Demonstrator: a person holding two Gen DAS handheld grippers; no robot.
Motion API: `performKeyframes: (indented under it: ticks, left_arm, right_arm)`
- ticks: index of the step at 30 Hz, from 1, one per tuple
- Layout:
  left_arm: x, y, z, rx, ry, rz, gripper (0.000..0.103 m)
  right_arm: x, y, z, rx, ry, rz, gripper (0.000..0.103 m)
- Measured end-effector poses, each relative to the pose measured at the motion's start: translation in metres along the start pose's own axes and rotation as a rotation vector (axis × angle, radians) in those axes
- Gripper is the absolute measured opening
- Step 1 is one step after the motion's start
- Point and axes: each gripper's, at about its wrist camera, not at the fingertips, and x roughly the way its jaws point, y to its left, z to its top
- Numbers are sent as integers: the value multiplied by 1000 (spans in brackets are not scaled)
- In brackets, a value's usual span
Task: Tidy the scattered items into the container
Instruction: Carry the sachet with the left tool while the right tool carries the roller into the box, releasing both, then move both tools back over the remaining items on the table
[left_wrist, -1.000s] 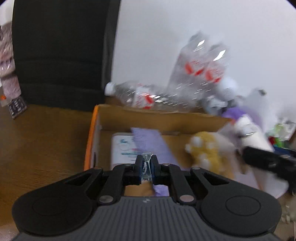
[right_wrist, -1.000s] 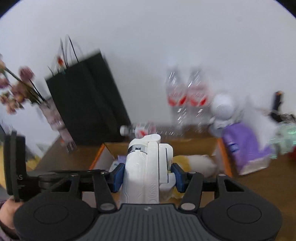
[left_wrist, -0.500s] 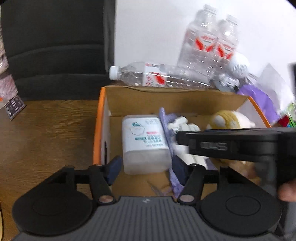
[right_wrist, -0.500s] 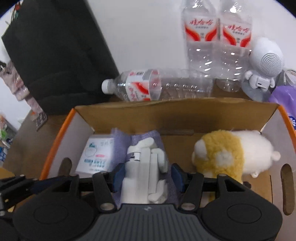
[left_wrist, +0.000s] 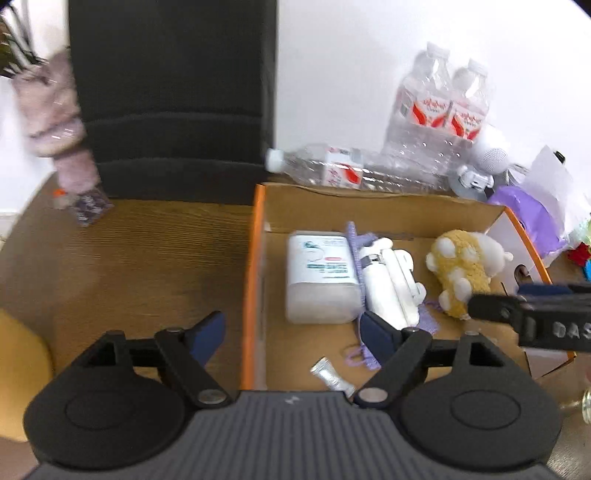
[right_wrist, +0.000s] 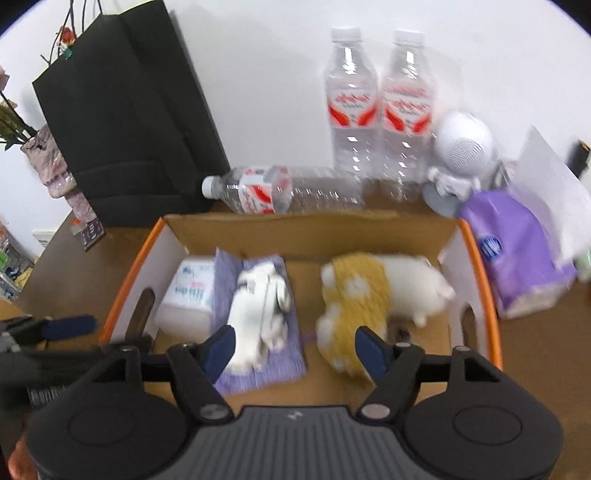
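Home tabletop: water bottles (right_wrist: 380, 107), tissue pack (right_wrist: 517, 254), dried flowers (left_wrist: 55, 122).

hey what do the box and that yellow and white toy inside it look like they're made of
Box: looks like corrugated cardboard, matte brown inside with orange edging and white side walls. Yellow and white toy: apparently plush fabric, with a fuzzy, fluffy pile; its filling cannot be seen.

box (right_wrist: 480, 258) orange rim | plush (right_wrist: 354, 295) yellow-white | cloth (right_wrist: 258, 373) purple | bag (right_wrist: 122, 122) black

Far behind on the brown wooden table (right_wrist: 535, 354) stand two upright clear plastic water bottles (right_wrist: 376, 107), a third lying bottle (right_wrist: 280, 190), left a tall black paper bag (right_wrist: 125, 125).
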Motion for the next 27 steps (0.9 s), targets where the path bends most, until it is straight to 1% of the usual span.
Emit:
performKeyframes:
  ticks: [2, 5, 6, 7, 8, 10, 11, 13, 14, 16, 17, 19, 21, 23, 24, 26, 27]
  left_arm:
    - [-22, 2, -11, -8, -25, -29, 84]
    - [-54, 1, -34, -11, -78, -71, 89]
    - [-65, 0, -46, -5, -100, -84, 90]
    - [-77, -1, -61, -3, -128, -104, 94]
    - [-84, -2, -77, -8, -153, -126, 101]
    - [-89, -3, -114, -14, -176, -178, 102]
    - [-88, -3, -133, -31, -171, -180, 102]
    - [-88, -4, -172, -72, -168, -124, 102]
    - [-92, -5, -191, -73, -188, -100, 102]
    - [-104, -9, -235, -38, -263, -62, 102]
    - [-108, -12, -252, -11, -283, -49, 103]
    - [-113, -18, -282, 51, -309, -54, 103]
    - [-117, -23, -304, 75, -333, -68, 103]
    - [-118, -26, -312, 121, -347, -84, 103]
    - [-116, -27, -313, 126, -338, -77, 103]
    - [-111, -25, -311, 100, -303, -61, 103]
    - [-106, -23, -310, 85, -285, -62, 103]
  right_arm:
    - [-13, -2, -13, -5, 8, -16, 73]
    - [-43, 2, -39, -42, -35, -33, 74]
    - [-54, 3, -49, -49, -53, -29, 77]
    - [-65, 4, -60, -53, -74, -22, 80]
    - [-77, 4, -73, -59, -95, -14, 84]
    - [-99, 3, -108, -67, -152, 10, 87]
    - [-106, 2, -127, -77, -175, 15, 90]
    - [-115, 0, -173, -81, -234, 9, 91]
    - [-117, -1, -195, -75, -255, -10, 91]
    - [-122, -1, -243, -57, -310, -31, 91]
    - [-124, 0, -263, -58, -334, -25, 91]
    - [-127, 3, -297, -63, -365, -21, 91]
    - [-130, 11, -322, -78, -404, -40, 92]
    - [-129, 17, -336, -89, -423, -36, 94]
    - [-128, 19, -343, -95, -424, -38, 93]
    - [-123, 22, -349, -116, -420, -61, 94]
    - [-120, 23, -349, -122, -395, -70, 95]
